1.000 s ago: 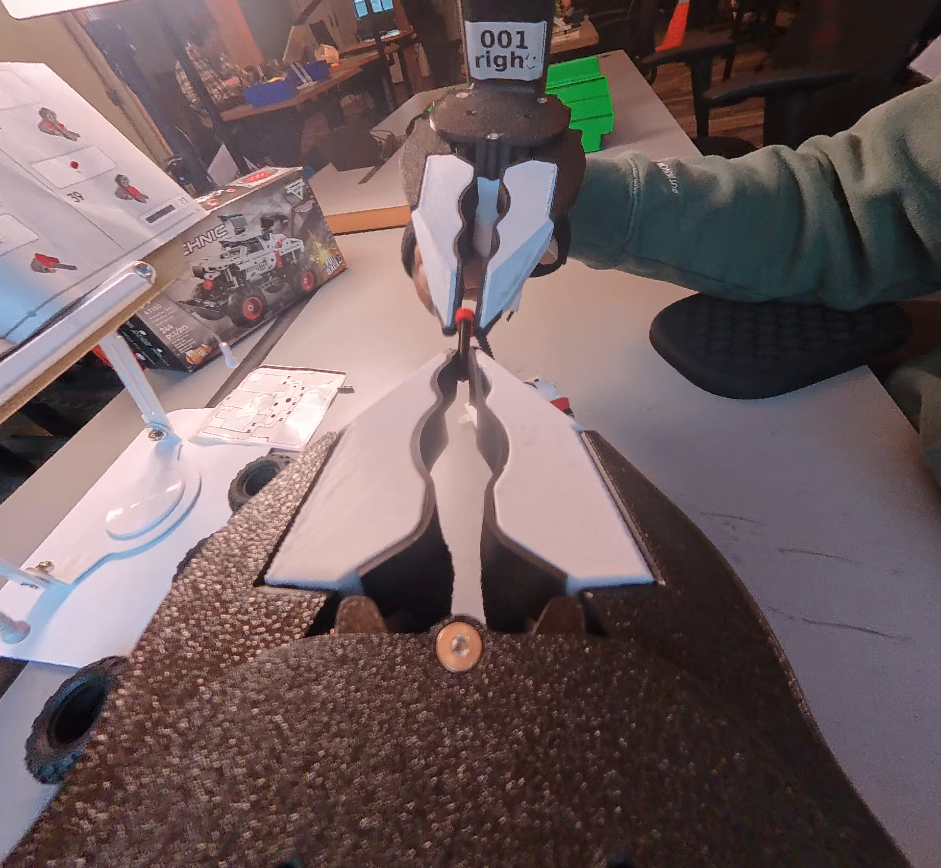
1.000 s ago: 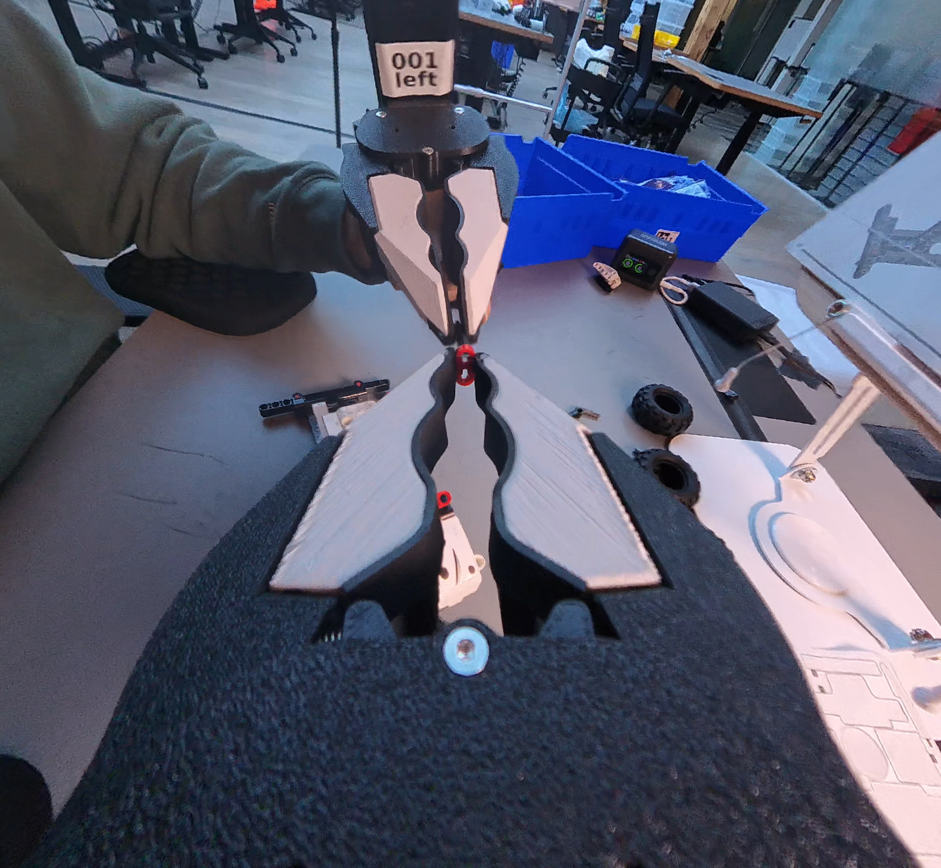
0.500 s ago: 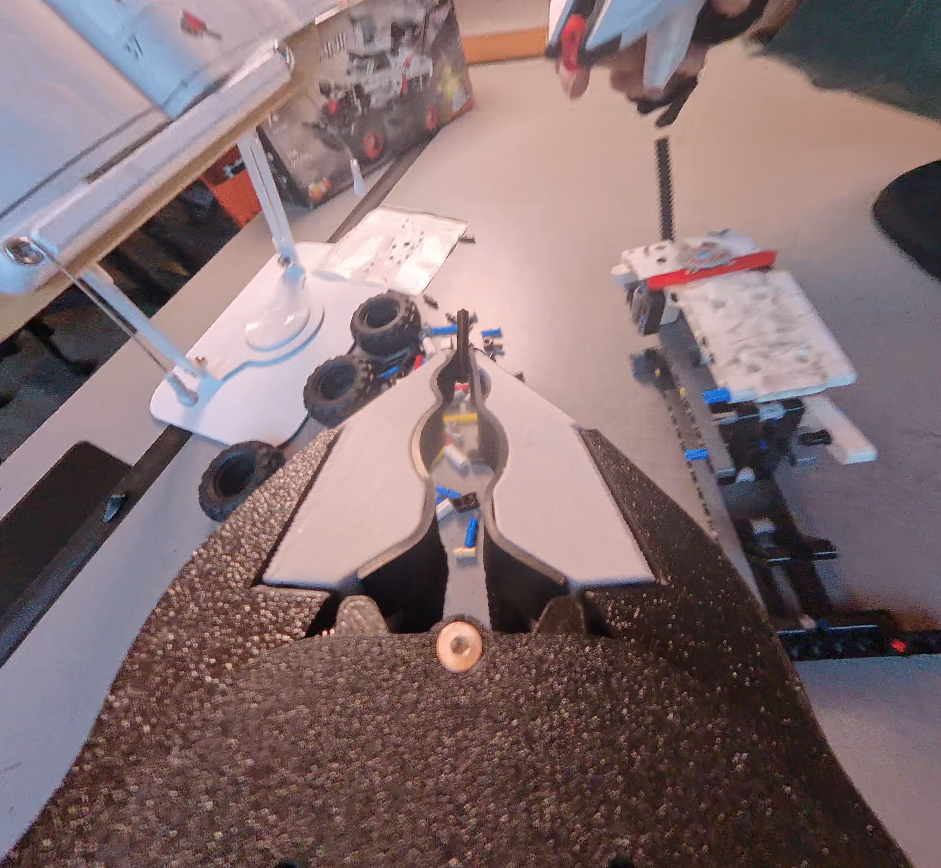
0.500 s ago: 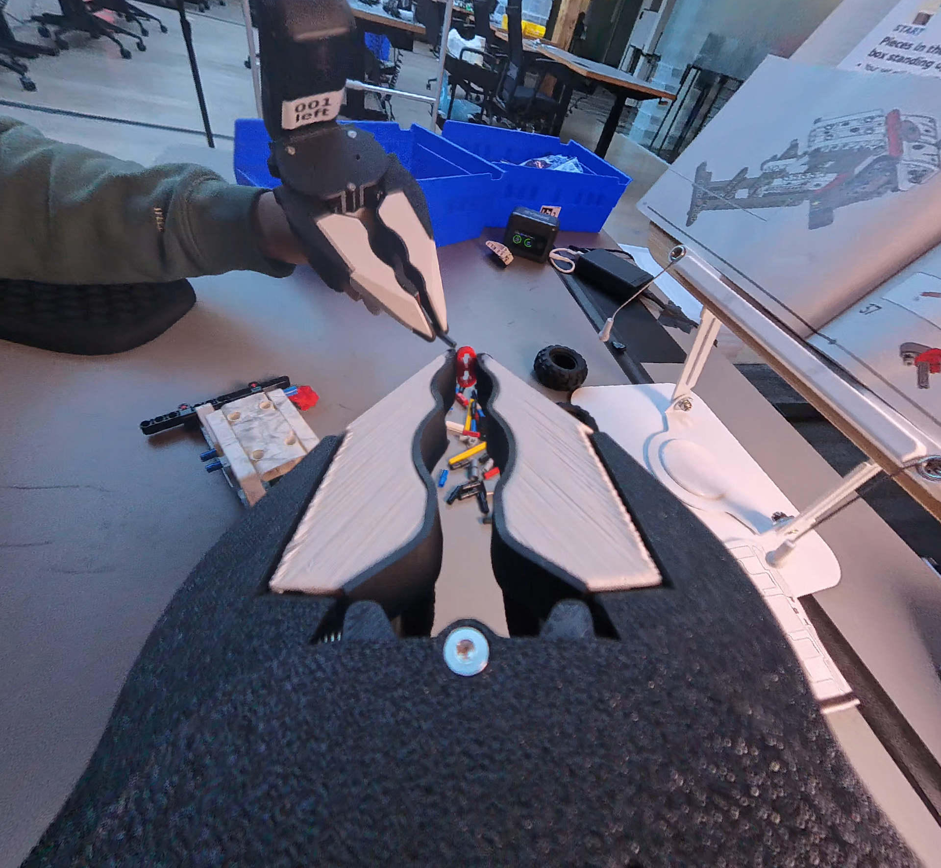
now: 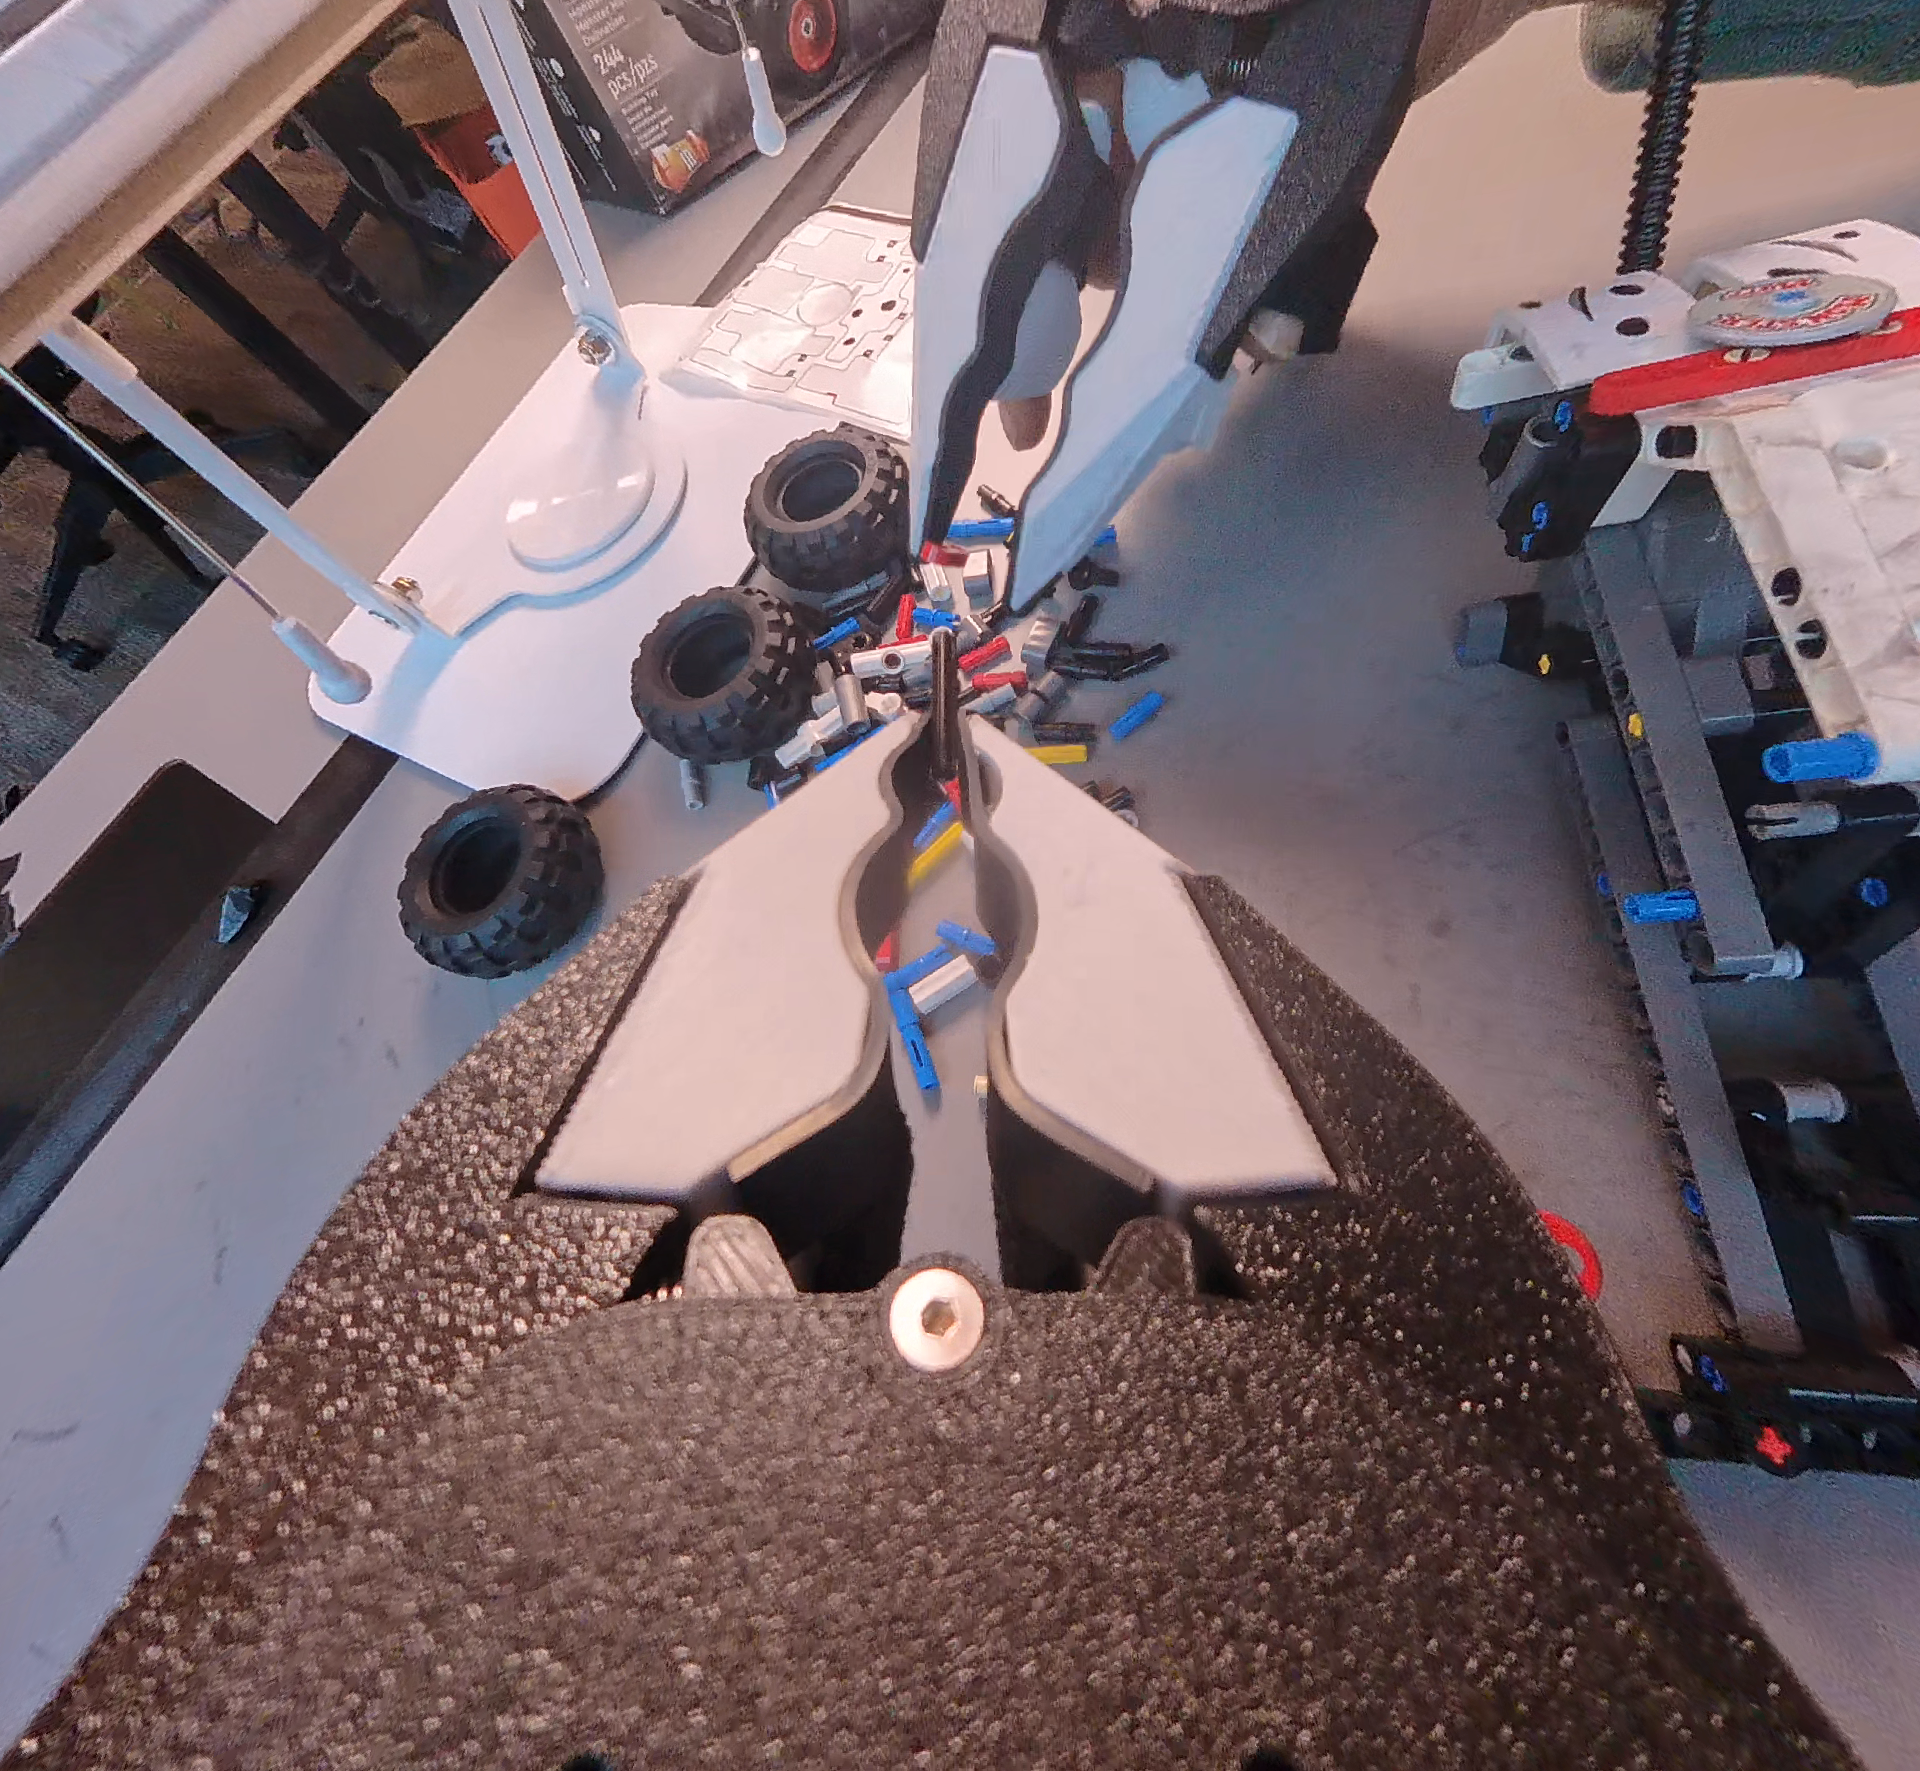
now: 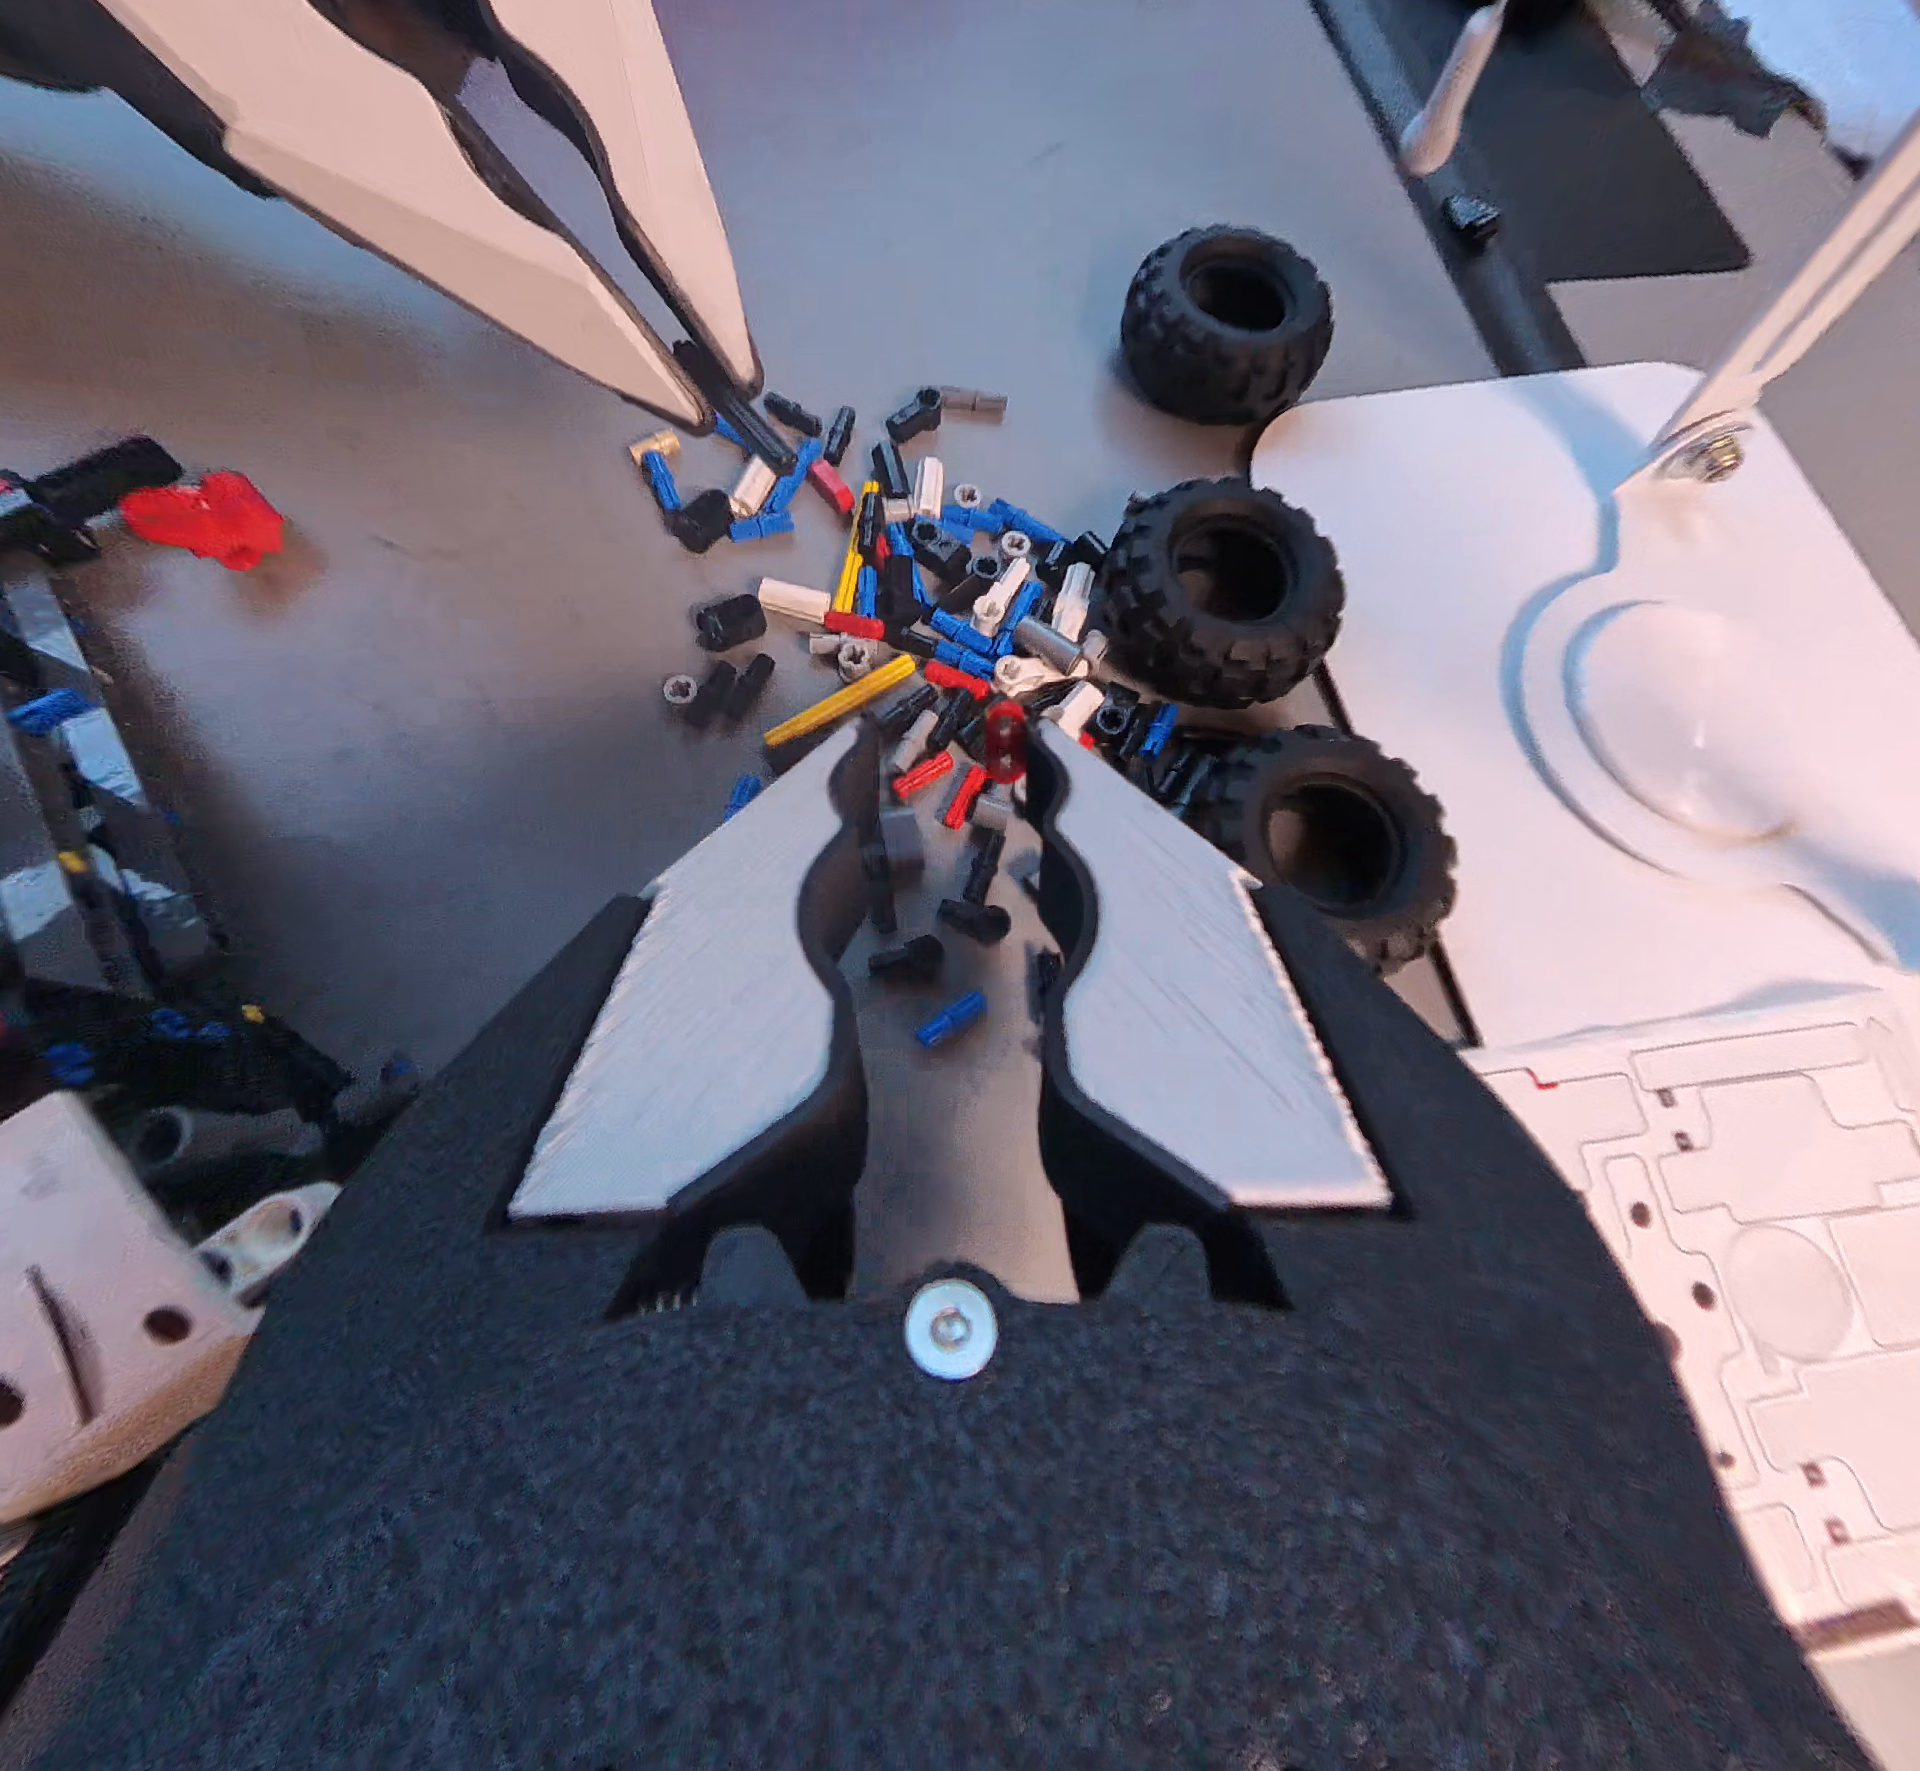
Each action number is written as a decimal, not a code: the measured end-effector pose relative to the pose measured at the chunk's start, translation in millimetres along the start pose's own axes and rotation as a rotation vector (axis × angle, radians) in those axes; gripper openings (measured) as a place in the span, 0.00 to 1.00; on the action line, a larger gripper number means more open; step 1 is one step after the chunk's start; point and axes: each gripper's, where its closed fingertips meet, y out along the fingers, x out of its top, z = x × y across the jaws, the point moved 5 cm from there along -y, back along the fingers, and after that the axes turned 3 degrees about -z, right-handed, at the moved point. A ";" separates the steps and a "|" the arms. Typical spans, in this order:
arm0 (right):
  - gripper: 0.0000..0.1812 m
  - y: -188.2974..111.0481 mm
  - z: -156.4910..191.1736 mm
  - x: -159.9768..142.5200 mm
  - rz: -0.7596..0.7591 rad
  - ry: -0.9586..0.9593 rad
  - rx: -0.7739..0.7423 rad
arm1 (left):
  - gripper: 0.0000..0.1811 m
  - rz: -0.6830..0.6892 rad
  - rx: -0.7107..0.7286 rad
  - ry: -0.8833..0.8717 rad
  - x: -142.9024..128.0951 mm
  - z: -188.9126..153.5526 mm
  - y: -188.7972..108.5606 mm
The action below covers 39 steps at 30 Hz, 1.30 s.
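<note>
My left gripper (image 5: 943, 734) is pinched on a black axle (image 5: 941, 698). My right gripper (image 6: 951, 745) is parted w/ a red connector (image 6: 1004, 737) at its R fingertip, both just above the parts pile (image 6: 914, 599).

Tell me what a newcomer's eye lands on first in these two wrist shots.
The scattered heap of small blue, black, red, white and yellow plastic pins on the grey table, with three knobbly black rubber tyres along its edge beside the white stand base. Both tools meet over it: the left hand-held gripper is shut on a thin black rod, while the right hand-held gripper is open, with a small red link at one fingertip.
</note>
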 end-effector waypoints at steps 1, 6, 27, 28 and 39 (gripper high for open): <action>0.18 4.9 0.3 -2.7 0.019 -0.001 0.005 | 0.02 0.008 0.000 -0.006 -2.3 0.5 1.0; 0.27 3.0 -0.2 -1.8 -0.018 -0.001 0.007 | 0.02 0.047 -0.010 -0.031 -14.9 2.1 9.9; 0.28 -50.2 -20.9 22.9 -0.343 0.091 -0.121 | 0.20 0.028 0.419 -0.256 -37.7 73.7 -27.4; 0.25 -58.5 -23.2 26.2 -0.378 0.094 -0.143 | 0.20 0.028 0.466 -0.278 -40.9 81.2 -36.8; 0.00 -90.5 -19.6 33.0 -0.425 0.015 -0.200 | 0.19 0.093 0.562 -0.269 24.7 102.8 -154.1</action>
